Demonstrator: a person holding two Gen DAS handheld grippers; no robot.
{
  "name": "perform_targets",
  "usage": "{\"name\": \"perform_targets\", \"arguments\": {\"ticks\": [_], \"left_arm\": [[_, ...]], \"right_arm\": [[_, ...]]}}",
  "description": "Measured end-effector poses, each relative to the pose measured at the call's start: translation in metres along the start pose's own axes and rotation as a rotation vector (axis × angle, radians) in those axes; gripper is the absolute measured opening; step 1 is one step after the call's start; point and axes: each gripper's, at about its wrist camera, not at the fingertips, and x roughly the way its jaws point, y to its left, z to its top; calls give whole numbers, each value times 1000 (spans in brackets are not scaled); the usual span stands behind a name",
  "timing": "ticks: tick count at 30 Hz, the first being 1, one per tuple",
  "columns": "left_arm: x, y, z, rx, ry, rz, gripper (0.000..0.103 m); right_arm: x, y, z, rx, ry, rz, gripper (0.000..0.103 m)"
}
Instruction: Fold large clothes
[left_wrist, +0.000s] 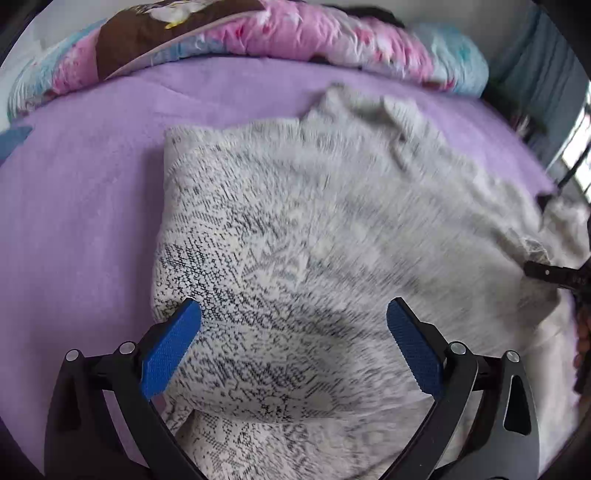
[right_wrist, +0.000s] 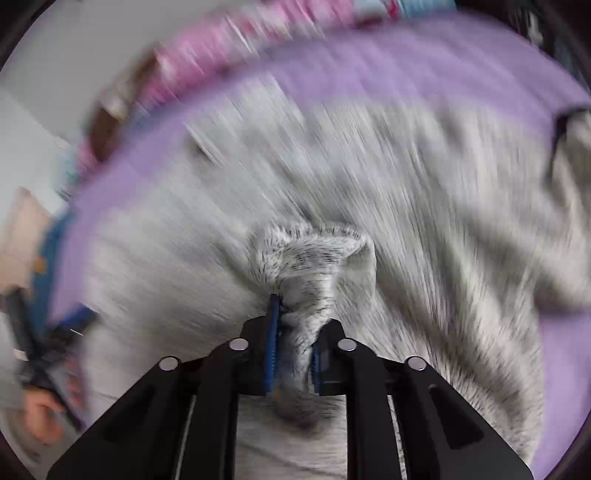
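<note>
A large white garment with a black speckled pattern (left_wrist: 295, 236) lies spread on a purple bed sheet (left_wrist: 81, 206). My left gripper (left_wrist: 293, 325) is open just above the garment's near part, its blue pads (left_wrist: 173, 343) wide apart and empty. In the right wrist view, my right gripper (right_wrist: 295, 332) is shut on a bunched fold of the same garment (right_wrist: 314, 266), which rises in a gathered peak between the blue pads (right_wrist: 273, 332). This view is blurred by motion. The right gripper's black tip (left_wrist: 546, 273) shows at the right edge of the left wrist view.
A pink and blue floral quilt (left_wrist: 332, 40) with a brown patch is heaped along the far edge of the bed. A window (left_wrist: 576, 155) is at the far right. The hand holding the left gripper (right_wrist: 40, 410) shows at the lower left of the right wrist view.
</note>
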Motion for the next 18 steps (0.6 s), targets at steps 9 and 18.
{"name": "perform_targets", "arguments": {"ticks": [9,18], "left_arm": [[-38,3,16,-26,-71,-19,97],[-16,-23,-15,62,2,-61,97]], "right_arm": [[-65,15,9,-49,-157,-32,97],[-36,73,-10,-326,-127,-28,97]]}}
